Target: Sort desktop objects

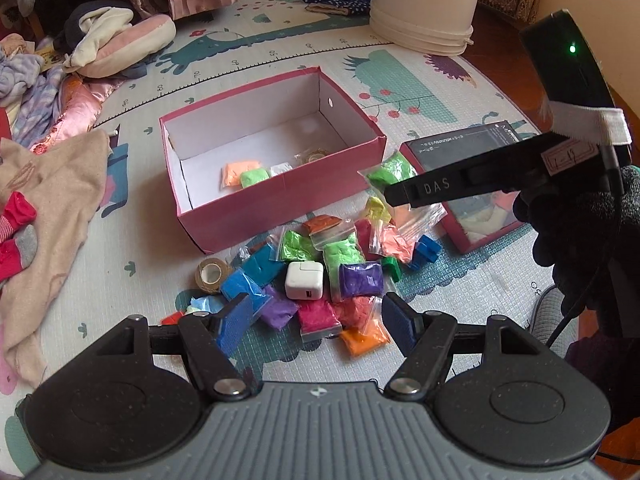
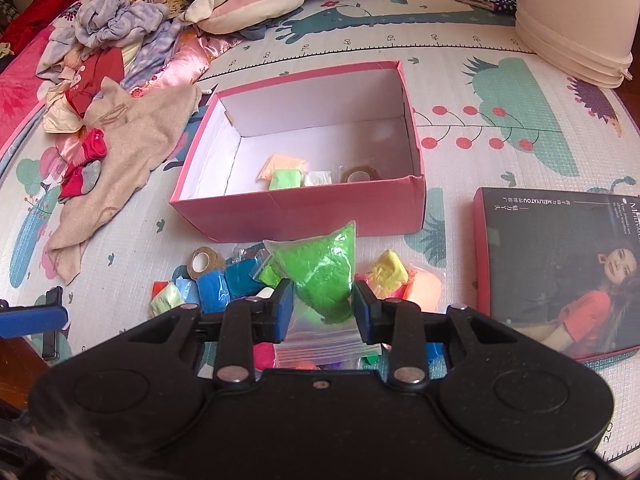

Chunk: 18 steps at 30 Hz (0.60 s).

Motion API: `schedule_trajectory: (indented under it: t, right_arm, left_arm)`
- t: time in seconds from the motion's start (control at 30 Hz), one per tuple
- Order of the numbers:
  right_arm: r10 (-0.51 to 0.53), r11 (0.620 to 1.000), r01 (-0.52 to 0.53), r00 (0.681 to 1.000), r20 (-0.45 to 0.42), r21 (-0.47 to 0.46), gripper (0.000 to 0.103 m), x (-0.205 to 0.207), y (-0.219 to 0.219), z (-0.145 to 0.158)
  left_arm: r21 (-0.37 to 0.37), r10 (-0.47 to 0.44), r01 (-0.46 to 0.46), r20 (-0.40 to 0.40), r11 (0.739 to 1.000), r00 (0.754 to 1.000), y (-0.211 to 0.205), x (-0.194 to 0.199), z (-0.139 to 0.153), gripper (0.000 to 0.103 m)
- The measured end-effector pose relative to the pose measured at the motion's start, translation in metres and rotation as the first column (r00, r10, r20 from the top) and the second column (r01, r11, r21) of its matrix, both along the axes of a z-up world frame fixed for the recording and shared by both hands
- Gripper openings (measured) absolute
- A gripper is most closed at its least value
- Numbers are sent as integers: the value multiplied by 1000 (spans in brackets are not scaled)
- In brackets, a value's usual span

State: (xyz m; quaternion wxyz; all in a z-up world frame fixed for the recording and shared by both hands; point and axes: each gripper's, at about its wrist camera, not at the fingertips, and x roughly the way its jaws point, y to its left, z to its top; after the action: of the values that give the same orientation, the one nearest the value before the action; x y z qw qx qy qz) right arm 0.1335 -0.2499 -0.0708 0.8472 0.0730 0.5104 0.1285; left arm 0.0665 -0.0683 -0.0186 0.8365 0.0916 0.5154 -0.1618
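Note:
A pink open box [image 1: 280, 208] [image 2: 304, 212] stands on the play mat and holds an orange bag, a green bag [image 2: 285, 179], a white bag and a tape roll [image 2: 360, 175]. A pile of coloured clay bags [image 1: 320, 276], a white charger [image 1: 304, 280] and a tape roll [image 1: 212, 274] lies in front of it. My right gripper [image 2: 323, 310] [image 1: 394, 192] is shut on a bright green clay bag [image 2: 320, 276] [image 1: 390, 170], lifted above the pile. My left gripper [image 1: 310, 326] is open and empty, just above the near side of the pile.
The box lid [image 2: 560, 272] with a woman's picture lies to the right. A beige cloth [image 1: 52, 200], socks and a clothes heap lie on the left. A white bucket [image 1: 424, 8] stands at the back right.

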Motion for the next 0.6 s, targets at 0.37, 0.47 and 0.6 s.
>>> schedule_trajectory:
  t: [0.37,0.47,0.6]
  right_arm:
    - [83,993,-80,996,32,-84,32,41,21,23]
    - [102,991,-99,994,33,-92,32,56,23,29]
    - [137,985,-132,990,30,-111,32,77,27,35]
  left_arm:
    - [-69,63,-73,-136,995,989,17,9,-44,71]
    - [-72,56,-67,-142,995,988,16,7,-48,71]
    - [-75,67,-78,-134,994,989,15,11,-51,71]
